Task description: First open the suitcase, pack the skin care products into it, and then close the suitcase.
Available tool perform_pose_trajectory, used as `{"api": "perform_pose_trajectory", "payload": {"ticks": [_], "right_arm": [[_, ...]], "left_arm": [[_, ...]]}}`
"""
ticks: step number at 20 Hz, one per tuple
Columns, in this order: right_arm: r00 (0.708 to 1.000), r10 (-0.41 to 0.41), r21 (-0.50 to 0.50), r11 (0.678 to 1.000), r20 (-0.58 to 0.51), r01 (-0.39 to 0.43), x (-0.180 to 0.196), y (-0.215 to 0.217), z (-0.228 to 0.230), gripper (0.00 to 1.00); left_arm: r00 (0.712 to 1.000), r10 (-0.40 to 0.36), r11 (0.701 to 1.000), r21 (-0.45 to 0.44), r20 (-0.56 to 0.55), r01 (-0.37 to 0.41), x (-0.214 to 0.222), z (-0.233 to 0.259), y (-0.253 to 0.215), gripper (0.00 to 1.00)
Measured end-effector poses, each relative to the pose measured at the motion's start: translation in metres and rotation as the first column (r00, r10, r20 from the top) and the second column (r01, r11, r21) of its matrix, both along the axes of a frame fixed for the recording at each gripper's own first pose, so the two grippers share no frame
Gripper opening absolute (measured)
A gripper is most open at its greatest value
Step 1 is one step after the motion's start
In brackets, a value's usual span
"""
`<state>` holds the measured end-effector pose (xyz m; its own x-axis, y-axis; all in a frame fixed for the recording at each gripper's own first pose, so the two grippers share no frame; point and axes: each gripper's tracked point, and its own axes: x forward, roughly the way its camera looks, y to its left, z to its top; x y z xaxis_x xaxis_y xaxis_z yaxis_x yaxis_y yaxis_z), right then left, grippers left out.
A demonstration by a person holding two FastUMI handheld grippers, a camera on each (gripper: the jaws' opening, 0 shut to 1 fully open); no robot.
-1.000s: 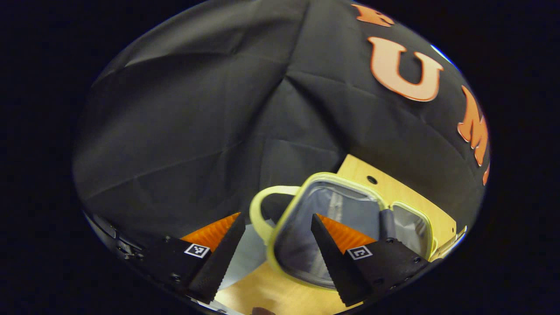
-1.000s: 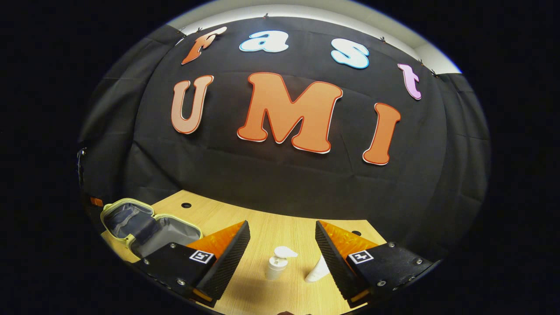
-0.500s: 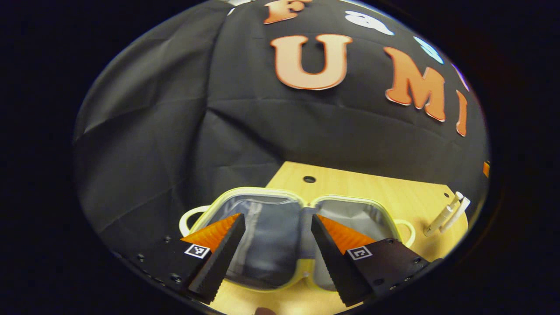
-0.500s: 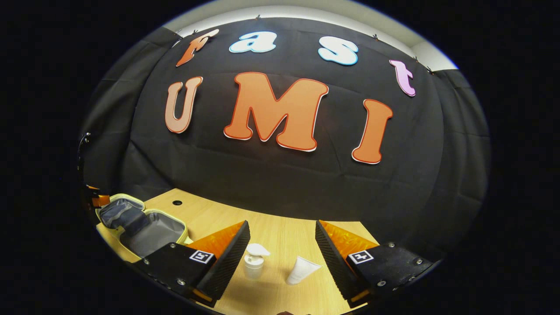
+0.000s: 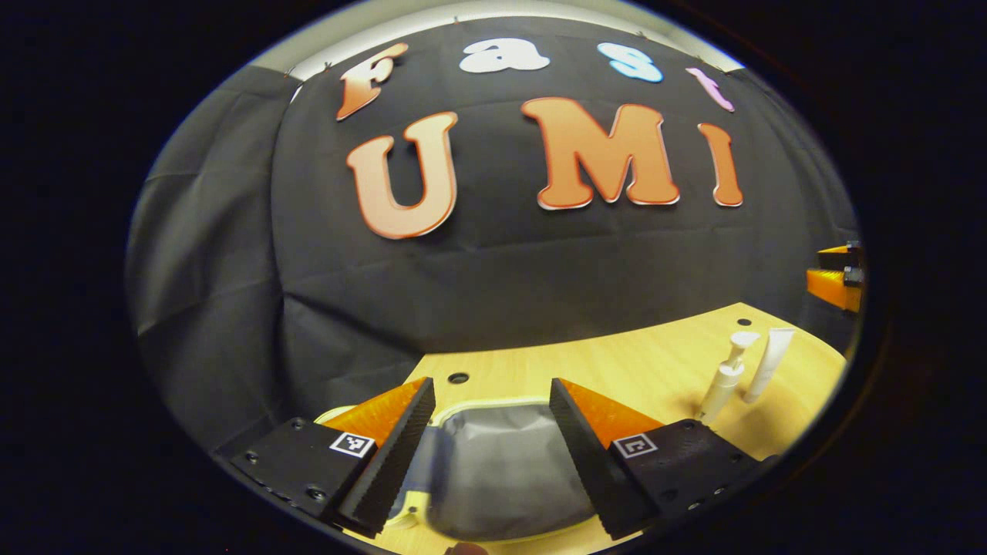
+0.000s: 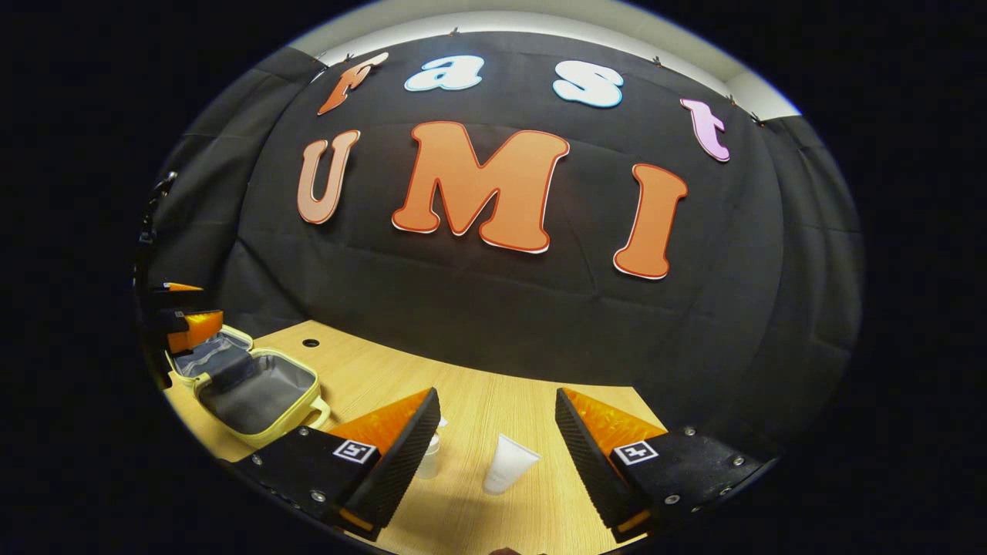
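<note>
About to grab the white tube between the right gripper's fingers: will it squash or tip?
The white tube looks like soft plastic, so it may dent under a firm squeeze. It stands on its narrow cap, wide end up, so a sideways nudge could likely topple it. It is probably light; the pump bottle stands close beside it.

The left hand-held gripper (image 5: pixel 492 432) hangs agape over the open suitcase (image 5: pixel 501 470) — pump bottle (image 5: pixel 725 378) and tube (image 5: pixel 767 362) stand rightward.

Wood-grain table (image 6: pixel 493 385), matt; suitcase (image 6: pixel 254 389) lined in grey cloth; smooth white plastic tube (image 6: pixel 509 464).
</note>
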<state>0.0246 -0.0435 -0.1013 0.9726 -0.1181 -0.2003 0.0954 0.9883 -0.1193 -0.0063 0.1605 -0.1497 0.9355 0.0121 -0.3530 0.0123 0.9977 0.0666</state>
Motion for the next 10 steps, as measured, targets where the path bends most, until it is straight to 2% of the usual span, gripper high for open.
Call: {"api": "perform_pose_trajectory", "payload": {"ticks": [6, 10], "right_arm": [[0.995, 0.001, 0.024, 1.0, -0.097, 0.001, -0.012, -0.019, -0.048, 0.96], [0.988, 0.011, 0.021, 1.0, -0.155, -0.008, -0.016, -0.027, -0.071, 0.96]], "left_arm": [[0.991, -0.133, 0.991, -0.038, -0.027, 0.132, 0.006, -0.005, -0.09, 0.99], [0.971, -0.23, 0.972, -0.064, -0.066, 0.226, 0.009, -0.015, -0.138, 0.99]]}}
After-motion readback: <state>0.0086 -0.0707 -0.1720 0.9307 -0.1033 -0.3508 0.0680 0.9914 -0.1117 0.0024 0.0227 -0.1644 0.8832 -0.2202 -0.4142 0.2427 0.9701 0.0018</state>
